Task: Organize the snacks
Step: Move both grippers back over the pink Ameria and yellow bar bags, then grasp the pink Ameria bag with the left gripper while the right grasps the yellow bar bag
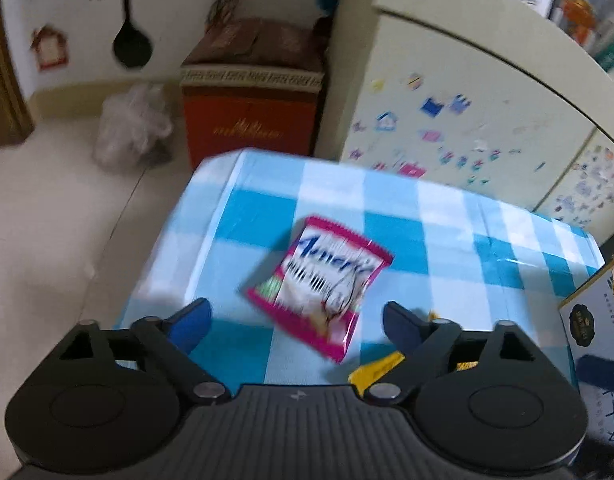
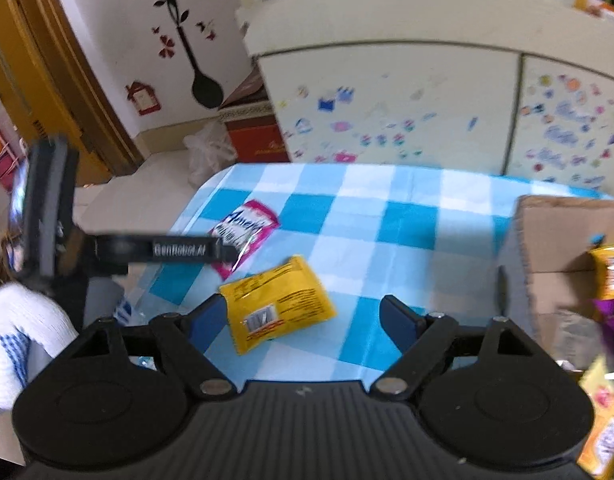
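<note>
A pink and white snack packet (image 1: 321,286) lies flat on the blue-checked tablecloth (image 1: 447,236). My left gripper (image 1: 297,314) hovers over its near end, open, with the pads apart from it. In the right wrist view the same pink packet (image 2: 247,228) lies partly under the left gripper's finger (image 2: 179,248). A yellow packet (image 2: 277,302) lies on the cloth between the fingers of my right gripper (image 2: 303,316), which is open; its left pad is at the packet's edge. A corner of the yellow packet (image 1: 377,368) shows in the left view.
A cardboard box (image 2: 555,236) with several snack packs stands at the table's right; its printed side (image 1: 595,320) shows in the left view. A cream cabinet (image 2: 387,92) with stickers stands behind the table. A red box (image 1: 247,120) and a plastic bag (image 1: 131,124) sit on the floor. A gloved hand (image 2: 19,328) is at left.
</note>
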`<state>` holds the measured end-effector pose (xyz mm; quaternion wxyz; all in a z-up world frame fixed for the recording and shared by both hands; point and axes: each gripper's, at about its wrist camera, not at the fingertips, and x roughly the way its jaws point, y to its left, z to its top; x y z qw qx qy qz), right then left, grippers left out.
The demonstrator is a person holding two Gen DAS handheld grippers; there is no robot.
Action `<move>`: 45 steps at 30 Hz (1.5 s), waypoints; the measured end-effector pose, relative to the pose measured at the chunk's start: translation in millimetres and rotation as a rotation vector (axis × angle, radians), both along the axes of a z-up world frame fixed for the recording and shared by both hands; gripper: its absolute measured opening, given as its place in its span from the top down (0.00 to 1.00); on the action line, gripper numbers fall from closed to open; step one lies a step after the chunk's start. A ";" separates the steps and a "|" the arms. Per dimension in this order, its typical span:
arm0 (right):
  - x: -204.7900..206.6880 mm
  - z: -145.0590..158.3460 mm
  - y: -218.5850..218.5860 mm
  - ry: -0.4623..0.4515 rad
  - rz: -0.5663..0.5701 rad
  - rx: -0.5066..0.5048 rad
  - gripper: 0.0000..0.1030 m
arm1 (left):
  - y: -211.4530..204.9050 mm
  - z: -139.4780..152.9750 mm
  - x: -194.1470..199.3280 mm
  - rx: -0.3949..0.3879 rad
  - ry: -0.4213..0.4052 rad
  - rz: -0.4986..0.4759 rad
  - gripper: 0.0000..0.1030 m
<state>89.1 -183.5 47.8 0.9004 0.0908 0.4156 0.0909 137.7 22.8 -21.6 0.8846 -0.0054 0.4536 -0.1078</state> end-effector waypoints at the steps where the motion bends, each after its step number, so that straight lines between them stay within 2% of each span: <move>1: 1.6 -3.6 4.1 -0.002 0.011 -0.005 0.19 | -2.2 -1.4 2.4 0.003 -0.003 0.001 0.05; 5: 8.4 -19.1 18.4 0.005 0.035 -0.002 0.19 | -9.3 -11.2 16.8 -0.007 0.017 0.009 0.05; 8: 12.3 -29.6 23.9 -0.001 0.032 0.006 0.19 | -16.3 -15.3 22.9 0.024 0.001 -0.019 0.05; 10: 16.3 -37.1 29.1 -0.006 0.036 -0.027 0.19 | -17.4 -16.7 25.6 0.037 -0.005 -0.031 0.05; 15: 27.5 -51.4 35.0 -0.012 0.042 -0.019 0.19 | -14.9 -24.4 30.0 0.034 0.001 -0.027 0.06; 18: 30.3 -56.4 40.8 -0.030 0.060 -0.036 0.15 | -20.0 -27.2 28.6 0.070 -0.025 -0.065 0.07; 22: 32.2 -61.6 43.4 -0.055 0.069 -0.058 0.11 | -19.2 -27.1 27.9 0.066 -0.047 -0.070 0.13; 24: 32.8 -62.2 43.5 -0.062 0.067 -0.068 0.16 | -17.9 -26.0 26.6 0.073 -0.052 -0.066 0.18; 26: 31.8 -61.1 42.5 -0.069 0.059 -0.091 0.36 | -16.3 -23.8 23.8 0.075 -0.056 -0.069 0.27; 28: 30.7 -59.5 37.6 -0.067 0.057 -0.087 0.45 | -15.5 -21.3 19.8 0.069 -0.051 -0.076 0.35; 31: 25.4 -57.9 29.1 -0.056 0.041 -0.061 0.55 | -15.5 -19.2 10.6 0.063 -0.033 -0.086 0.37; 35: 12.4 -56.3 24.7 -0.044 0.039 -0.068 0.64 | -18.0 -17.9 -7.3 0.069 -0.018 -0.113 0.39; 39: -2.1 -53.4 21.9 -0.008 0.046 -0.065 0.65 | -17.1 -15.0 -26.0 0.089 0.011 -0.152 0.39; 42: -15.7 -51.2 20.6 0.024 0.027 -0.062 0.70 | -10.4 -13.9 -39.1 0.072 0.036 -0.133 0.39; 45: -31.2 -50.5 22.5 0.060 0.016 -0.071 0.71 | -9.8 -13.3 -56.5 0.096 0.042 -0.144 0.39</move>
